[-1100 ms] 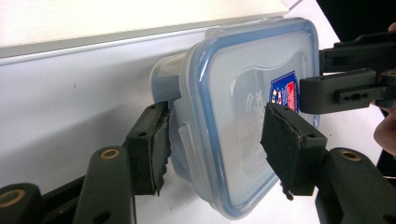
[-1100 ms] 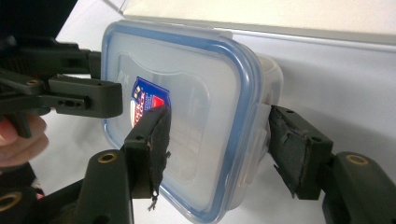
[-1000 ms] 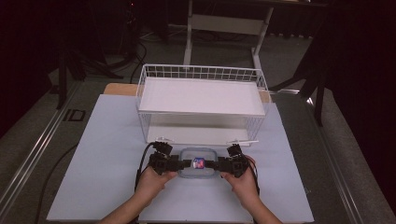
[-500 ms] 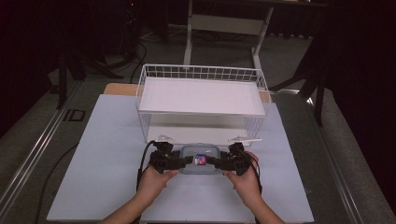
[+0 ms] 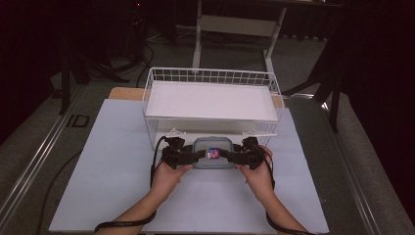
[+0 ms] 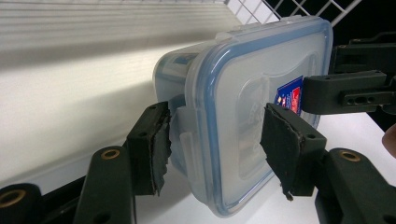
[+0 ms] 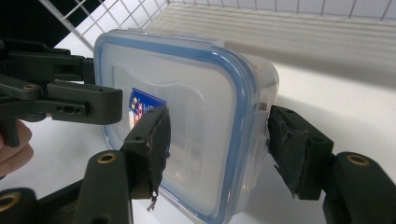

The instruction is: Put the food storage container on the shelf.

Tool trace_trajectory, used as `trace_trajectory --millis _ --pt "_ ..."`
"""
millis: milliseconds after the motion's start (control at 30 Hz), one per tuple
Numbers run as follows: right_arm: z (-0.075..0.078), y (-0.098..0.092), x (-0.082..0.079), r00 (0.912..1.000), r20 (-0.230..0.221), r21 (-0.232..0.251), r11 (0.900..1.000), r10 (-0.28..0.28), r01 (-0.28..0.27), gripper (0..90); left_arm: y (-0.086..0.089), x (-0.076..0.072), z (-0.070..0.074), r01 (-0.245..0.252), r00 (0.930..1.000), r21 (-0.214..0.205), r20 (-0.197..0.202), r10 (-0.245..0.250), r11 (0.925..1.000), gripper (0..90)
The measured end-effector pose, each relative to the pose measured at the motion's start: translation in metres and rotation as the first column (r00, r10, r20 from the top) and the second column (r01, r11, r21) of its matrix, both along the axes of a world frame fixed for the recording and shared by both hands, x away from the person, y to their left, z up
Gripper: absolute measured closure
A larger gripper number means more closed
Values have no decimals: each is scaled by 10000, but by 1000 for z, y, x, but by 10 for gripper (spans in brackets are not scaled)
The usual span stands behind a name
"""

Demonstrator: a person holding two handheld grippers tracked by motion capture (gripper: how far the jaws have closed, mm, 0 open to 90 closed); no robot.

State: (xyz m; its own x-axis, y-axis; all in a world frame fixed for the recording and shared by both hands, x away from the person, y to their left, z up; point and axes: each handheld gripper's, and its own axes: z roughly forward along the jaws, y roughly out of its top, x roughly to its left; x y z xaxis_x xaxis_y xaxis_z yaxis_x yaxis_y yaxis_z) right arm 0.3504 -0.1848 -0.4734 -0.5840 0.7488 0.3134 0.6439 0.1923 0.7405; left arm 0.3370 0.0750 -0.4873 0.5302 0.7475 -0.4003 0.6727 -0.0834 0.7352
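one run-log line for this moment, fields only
left hand-held gripper: shut on container left end | right hand-held gripper: shut on container right end | container: lid on, just in front of wire basket | surface: white mat

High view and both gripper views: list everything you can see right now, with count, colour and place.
Container: one, clear with blue-rimmed lid, on the mat before the rack, between both grippers.
Label: one, blue and red, on the lid.
Wire rack: one, white, behind the container.
Mat: one, pale blue, covering the table.
Stand: one, pale, on the floor behind.
Left gripper: black, jaws around the container's left end.
Right gripper: black, jaws around its right end.
Hands: two, holding the grippers.
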Motion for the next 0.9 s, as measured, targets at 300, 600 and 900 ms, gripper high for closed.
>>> trace_trajectory --millis 300,600,900 --pt "-11 3 13 9998 138 209 9997 -156 153 397 3 16 -9 -1 9990 127 441 -5 9999 440" --pt "-21 8 23 9993 25 381 9986 -365 363 396 8 26 -18 -51 9985 107 540 46 9999 439" --pt "-27 7 31 9982 -239 637 9963 -559 573 385 8 32 -21 92 9960 262 882 -115 9996 438"
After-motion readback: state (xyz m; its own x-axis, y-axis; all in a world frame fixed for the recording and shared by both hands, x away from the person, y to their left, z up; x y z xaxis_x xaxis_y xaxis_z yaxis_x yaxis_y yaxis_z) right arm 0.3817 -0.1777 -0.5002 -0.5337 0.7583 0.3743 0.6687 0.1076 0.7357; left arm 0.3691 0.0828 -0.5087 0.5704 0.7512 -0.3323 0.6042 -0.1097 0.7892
